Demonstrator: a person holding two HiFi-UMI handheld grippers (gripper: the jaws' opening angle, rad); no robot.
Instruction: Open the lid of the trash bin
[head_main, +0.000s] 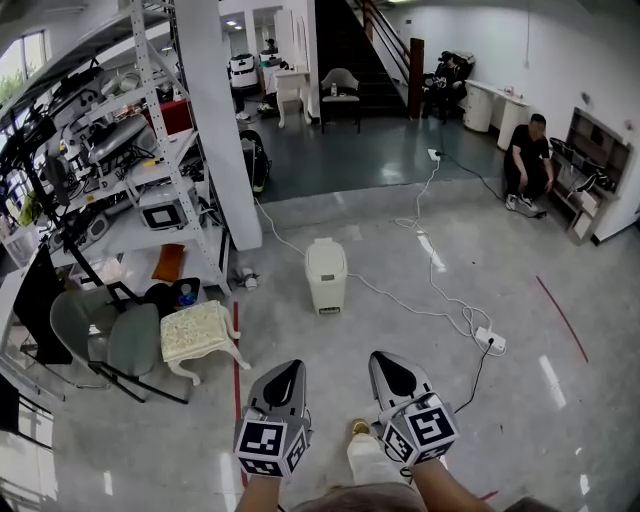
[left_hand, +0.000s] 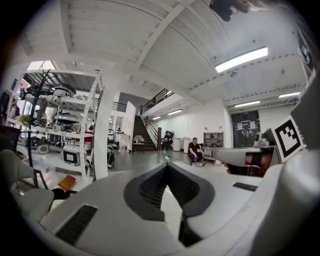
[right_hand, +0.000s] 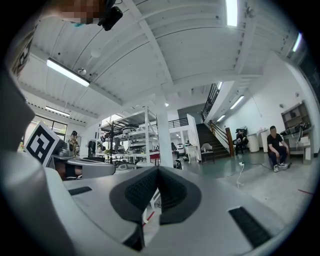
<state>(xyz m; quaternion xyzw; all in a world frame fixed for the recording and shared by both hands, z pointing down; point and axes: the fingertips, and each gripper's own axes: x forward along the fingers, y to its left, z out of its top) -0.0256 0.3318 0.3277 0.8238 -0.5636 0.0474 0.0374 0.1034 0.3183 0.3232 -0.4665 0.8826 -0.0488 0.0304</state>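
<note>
Now the left hand-held gripper (head_main: 288, 368) and right hand-held gripper (head_main: 383, 360) are pinched shut, empty, far from the trash bin (head_main: 326, 280); it could be tipped if its lid (head_main: 325, 248) is shoved.

Count, head view.

- Grey hand-held grippers: 2, the left gripper (head_main: 285, 370) and the right gripper (head_main: 386, 360).
- Black-and-white marker cubes: 2, one on each gripper.
- Cream plastic trash bin (head_main: 326, 275) with lid: 1, mid-floor.
- Cream carved low stool (head_main: 200, 332): 1, toward the floor's left edge.
- Grey-green padded office chair (head_main: 130, 340): at least 1, just left of the stool.
- Grey upholstered armchair (head_main: 340, 90): 1, at the floor's far edge.
- White square pillar (head_main: 225, 130): 1.
- Metal shelving rack (head_main: 150, 150): 1, along the left edge.
- White power strip (head_main: 490, 340): 1.
- Red floor lines (head_main: 560, 318): 2.
- Crouching person in black (head_main: 527, 160): 1, far right corner.
</note>
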